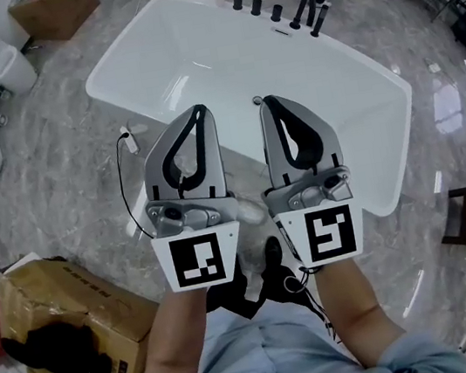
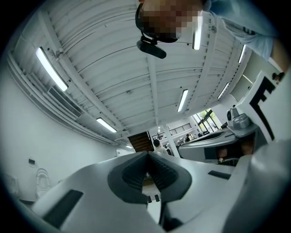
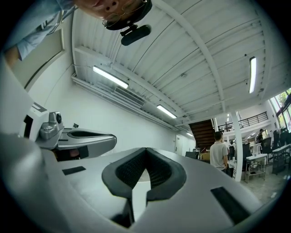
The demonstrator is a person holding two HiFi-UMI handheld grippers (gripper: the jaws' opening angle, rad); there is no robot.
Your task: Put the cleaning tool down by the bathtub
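Grey marble flooring is seen around the white bathtub (image 1: pixel 265 61); the left gripper (image 1: pixel 197 112) and right gripper (image 1: pixel 268 103) are held side by side over its near rim, each with jaws pressed together and nothing between them; the cleaning tool is gripped by neither and cannot be identified with certainty, though a small white item with a dark cord (image 1: pixel 126 136) lies just beside the tub; the set-down is judged done, so only withdrawal is called for.

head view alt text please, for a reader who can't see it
The left gripper and right gripper are held side by side, jaws shut and empty, in front of a white bathtub on a grey marbled floor. Black taps line the tub's far rim; a cardboard box sits at lower left.
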